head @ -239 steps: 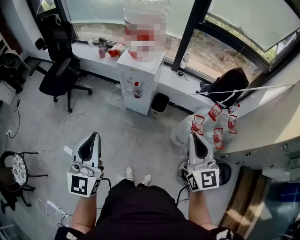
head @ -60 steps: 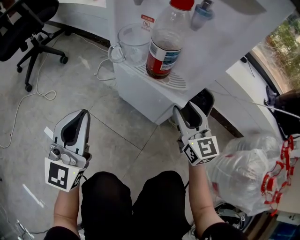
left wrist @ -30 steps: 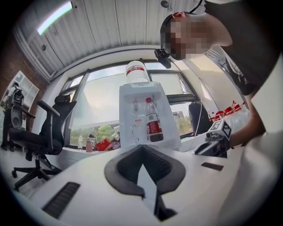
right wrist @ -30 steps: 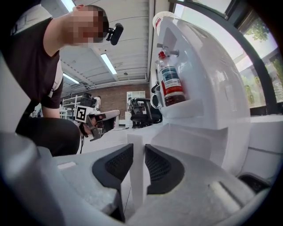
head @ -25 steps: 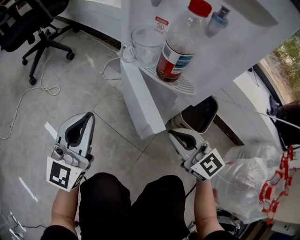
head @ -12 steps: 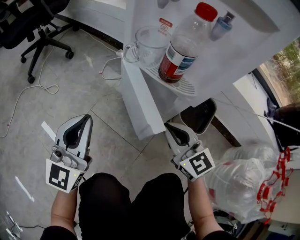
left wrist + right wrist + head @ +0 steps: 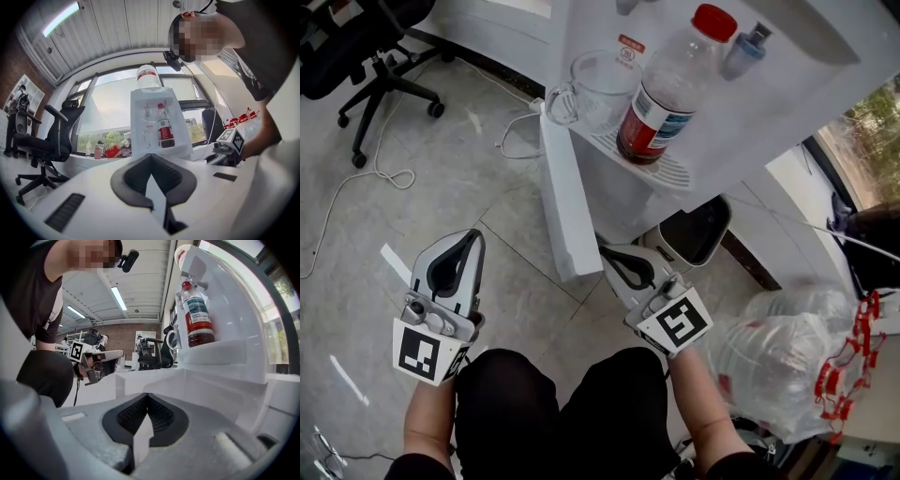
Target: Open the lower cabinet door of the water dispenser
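Since the earlier frame our right claw [image 7: 605, 253] has slid toward nine o'clock, and the lower cabinet door [image 7: 564, 192] of the water dispenser [image 7: 750, 103] has swung wider, now nearly edge-on to us. The claw's jaws are pressed together on nothing. The door's free edge lies just beside its tip at ten o'clock, long axis running twelve to six. Our left claw [image 7: 472, 239], likewise closed and empty, hangs well apart at nine o'clock, so the right is nearer.

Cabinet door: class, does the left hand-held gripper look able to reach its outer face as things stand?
Probably yes: the cabinet door stands swung open, its outer face apparently turned toward the left hand-held gripper, with only floor between them.
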`<move>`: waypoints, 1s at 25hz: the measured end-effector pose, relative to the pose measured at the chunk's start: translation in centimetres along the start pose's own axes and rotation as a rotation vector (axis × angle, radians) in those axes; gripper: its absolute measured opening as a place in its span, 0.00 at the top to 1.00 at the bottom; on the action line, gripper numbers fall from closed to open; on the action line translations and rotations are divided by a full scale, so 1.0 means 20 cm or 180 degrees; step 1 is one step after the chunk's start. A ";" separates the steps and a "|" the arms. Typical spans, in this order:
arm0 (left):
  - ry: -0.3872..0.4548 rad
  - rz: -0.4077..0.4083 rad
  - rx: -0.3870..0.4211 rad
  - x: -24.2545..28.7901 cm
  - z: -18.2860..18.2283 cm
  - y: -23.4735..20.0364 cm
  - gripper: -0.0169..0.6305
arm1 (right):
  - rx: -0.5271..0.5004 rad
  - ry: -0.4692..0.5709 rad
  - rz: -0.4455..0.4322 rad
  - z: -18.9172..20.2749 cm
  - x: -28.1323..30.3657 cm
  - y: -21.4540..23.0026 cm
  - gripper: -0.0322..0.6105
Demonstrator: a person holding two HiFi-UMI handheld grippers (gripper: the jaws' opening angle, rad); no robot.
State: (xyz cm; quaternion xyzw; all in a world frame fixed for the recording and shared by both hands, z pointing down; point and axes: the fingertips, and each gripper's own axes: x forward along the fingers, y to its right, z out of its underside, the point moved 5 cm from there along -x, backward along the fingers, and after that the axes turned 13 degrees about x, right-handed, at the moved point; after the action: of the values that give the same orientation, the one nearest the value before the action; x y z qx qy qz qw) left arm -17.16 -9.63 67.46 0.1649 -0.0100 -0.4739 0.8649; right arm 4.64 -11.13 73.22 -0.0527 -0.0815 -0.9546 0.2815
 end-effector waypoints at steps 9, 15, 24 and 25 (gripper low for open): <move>-0.0038 -0.0077 0.0088 -0.04 0.03 -0.05 0.96 | -0.0579 -0.0663 -0.0409 0.05 0.21 -0.14 0.94; -0.0117 -0.0174 0.0032 -0.10 0.06 -0.10 0.96 | -0.0655 -0.0684 -0.0535 0.04 0.31 -0.18 0.94; -0.0176 -0.0334 0.0079 -0.21 0.07 -0.18 0.96 | -0.0613 -0.0527 -0.0665 0.02 0.54 -0.26 0.94; -0.0198 -0.0345 0.0074 -0.22 0.08 -0.19 0.96 | -0.0619 -0.0513 -0.0676 0.02 0.57 -0.26 0.94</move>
State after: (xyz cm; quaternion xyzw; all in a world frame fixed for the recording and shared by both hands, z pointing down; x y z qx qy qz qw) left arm -23.05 -8.30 68.40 0.1605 -0.0334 -0.5247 0.8353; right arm -7.75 -12.70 74.62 -0.1471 -0.0162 -0.9751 0.1651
